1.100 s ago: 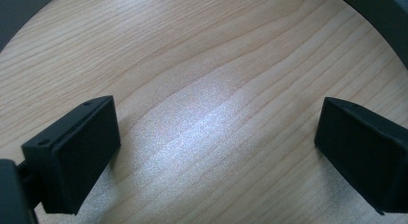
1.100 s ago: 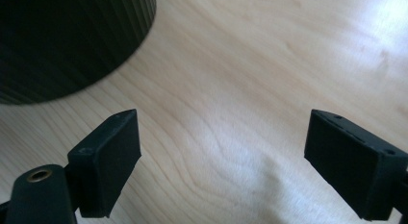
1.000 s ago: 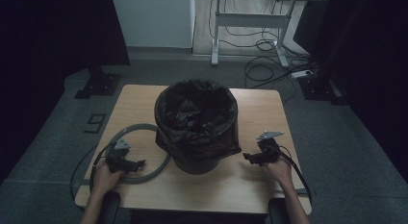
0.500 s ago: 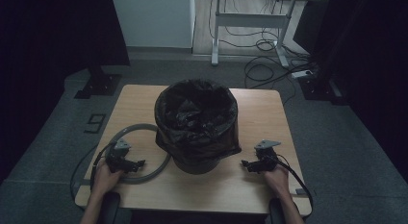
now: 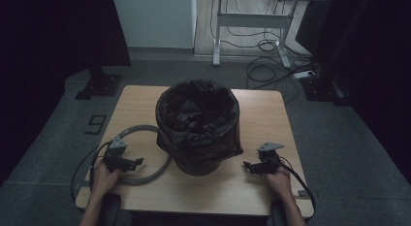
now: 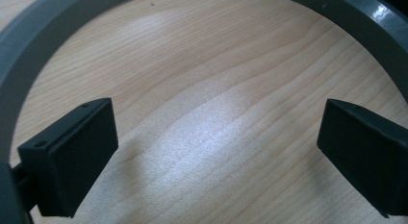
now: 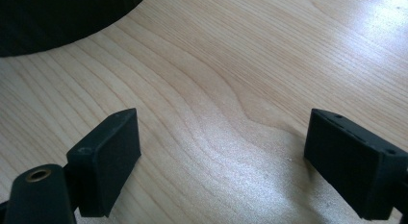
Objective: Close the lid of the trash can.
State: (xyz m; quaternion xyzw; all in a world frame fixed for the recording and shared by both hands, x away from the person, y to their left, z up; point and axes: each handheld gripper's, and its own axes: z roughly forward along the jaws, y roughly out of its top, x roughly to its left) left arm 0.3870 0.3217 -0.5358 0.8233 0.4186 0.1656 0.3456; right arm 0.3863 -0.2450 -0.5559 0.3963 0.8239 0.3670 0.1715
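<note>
Bin (image 5: 198, 126) mid-table (image 5: 271, 114); ring (image 5: 145, 160) left, apparently touching its base.

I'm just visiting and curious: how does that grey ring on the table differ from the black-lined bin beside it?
The grey ring lies flat on the table; the bin stands upright and tall. The ring is bare, smooth and grey; the bin is covered by a crinkled black bag. The left gripper hovers over the ring; the right gripper sits open beside the bin. Both are round.

High view: looked forward and down from above your side, taking in the whole table (image 5: 145, 102).
Left gripper view: sat close over the tabletop, facing inside the ring (image 6: 43, 27).
Right gripper view: hung equally close, bin (image 7: 57, 17) at its top left.
Shared: the tabletop.
</note>
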